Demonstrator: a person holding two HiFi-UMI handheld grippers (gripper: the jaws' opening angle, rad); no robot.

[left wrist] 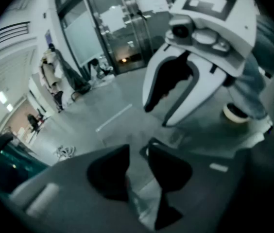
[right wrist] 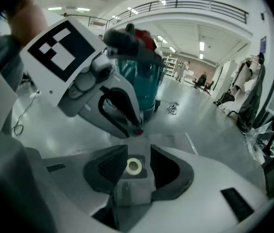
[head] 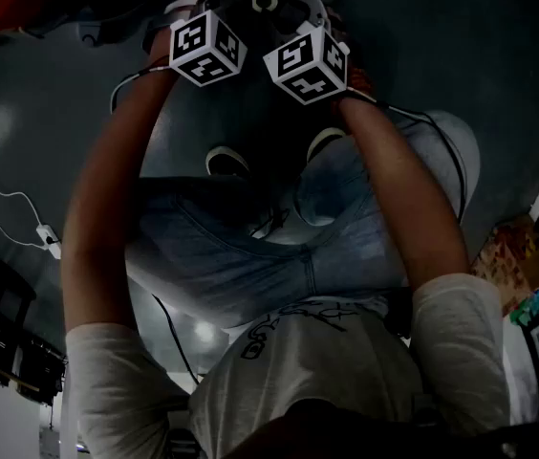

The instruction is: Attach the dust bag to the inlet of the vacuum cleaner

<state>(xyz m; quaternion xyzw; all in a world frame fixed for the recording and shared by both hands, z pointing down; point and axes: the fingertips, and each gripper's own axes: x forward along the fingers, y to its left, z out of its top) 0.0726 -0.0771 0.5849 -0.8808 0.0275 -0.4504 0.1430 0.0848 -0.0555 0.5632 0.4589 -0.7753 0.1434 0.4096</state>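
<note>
The bag [right wrist: 132, 192] is off the vacuum [right wrist: 144, 81] and up in the claws. In the right gripper view it is a grey piece with a white ring [right wrist: 134, 166] at its far end. It fills the gap between the 2 black pads [right wrist: 105, 171], so the right claw [right wrist: 138, 152] is pinching the bag. The left claw [left wrist: 138, 148] stands with its pads close together on a pale, crumpled fold [left wrist: 144, 203]. The fold looks like part of the same bag, though that view is too dim to be sure. Each gripper view shows the other gripper just ahead, and both point down at a slant toward each other. The vacuum has a teal tank and a red top. It stands on the floor [right wrist: 210, 120] beyond the left gripper, clear of the bag, and no view shows its inlet. The head view is dark. In it the 2 marker cubes, left [head: 207, 46] and right [head: 308, 62], sit side by side at the top, almost touching. The person's bare forearms [head: 107, 208] reach up to them over jeans [head: 250, 266]. A pale-soled shoe [head: 224, 163] shows below the cubes.
</note>
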